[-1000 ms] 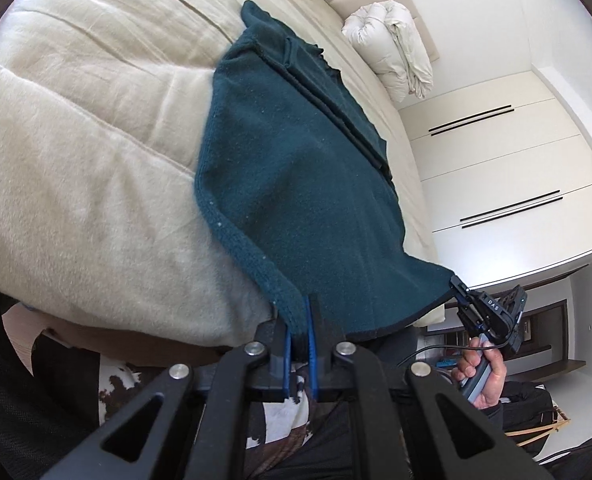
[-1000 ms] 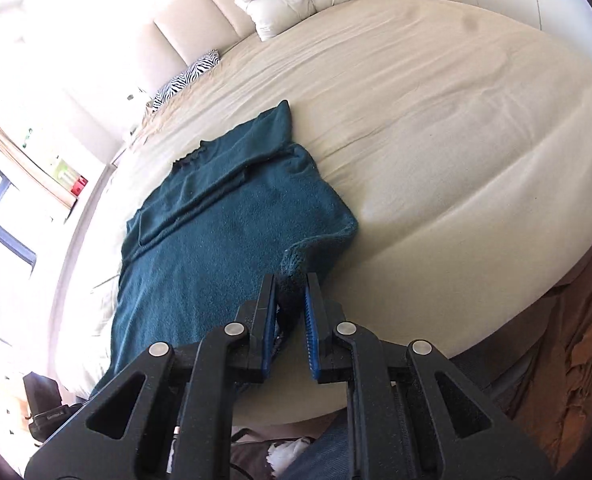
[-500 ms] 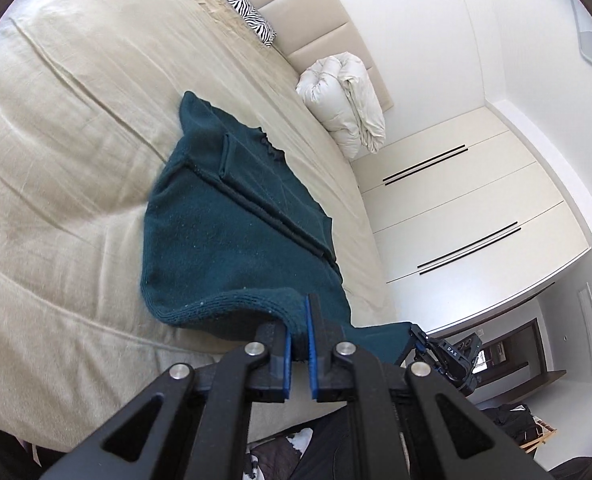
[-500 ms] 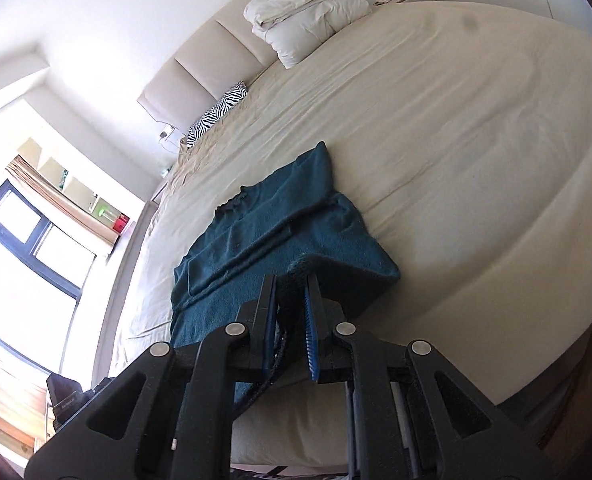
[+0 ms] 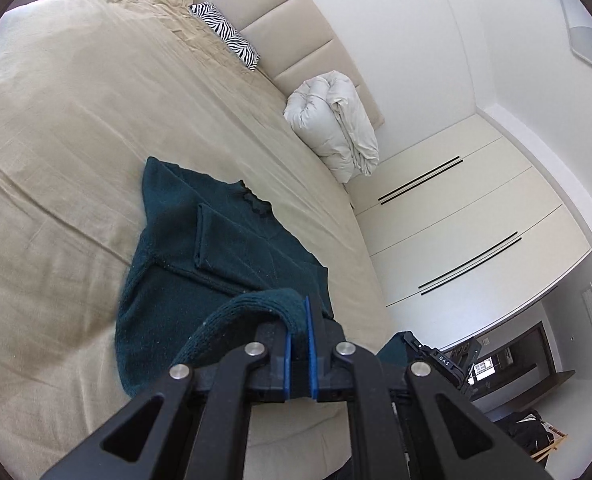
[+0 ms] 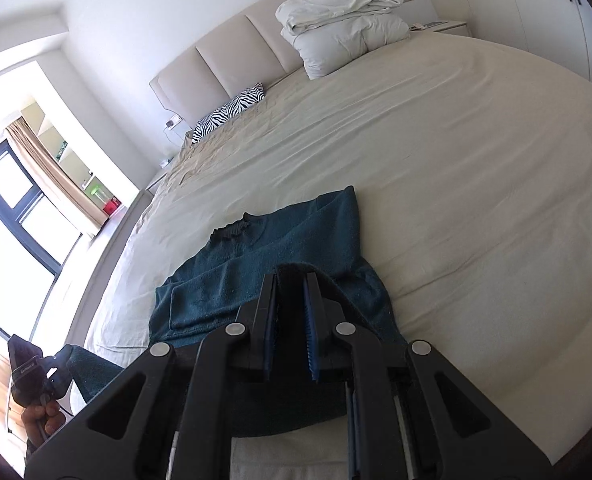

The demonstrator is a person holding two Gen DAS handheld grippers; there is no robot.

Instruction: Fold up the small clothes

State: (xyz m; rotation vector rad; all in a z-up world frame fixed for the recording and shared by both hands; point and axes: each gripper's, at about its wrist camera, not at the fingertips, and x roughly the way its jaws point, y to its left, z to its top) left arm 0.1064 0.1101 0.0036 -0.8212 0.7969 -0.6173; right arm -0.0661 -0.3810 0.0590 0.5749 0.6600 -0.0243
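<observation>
While the left tool [image 5: 300,334] is pinching the thick ribbed hem of the teal sweater [image 5: 231,256] between its blue pads at the lower centre of its frame, the right tool [image 6: 289,320] is gripping the other hem corner in the same way, low in the middle of its own view, its jaws narrowed onto a fold of knit. Both corners are being held raised above the garment, which I judge is so the bottom half can be carried over the top half in one even fold. The sweater is lying on the beige bed [image 6: 476,160], neckline pointing toward the upper part of both frames, with a sleeve already folded across its chest. Holding two corners at once is probably keeping the hem straight and stopping the soft knit from bunching. Further out, a zebra-print cushion [image 5: 225,36] and a rolled white duvet [image 5: 336,124] are resting against the headboard in the upper part of the frames, well apart from the work.
</observation>
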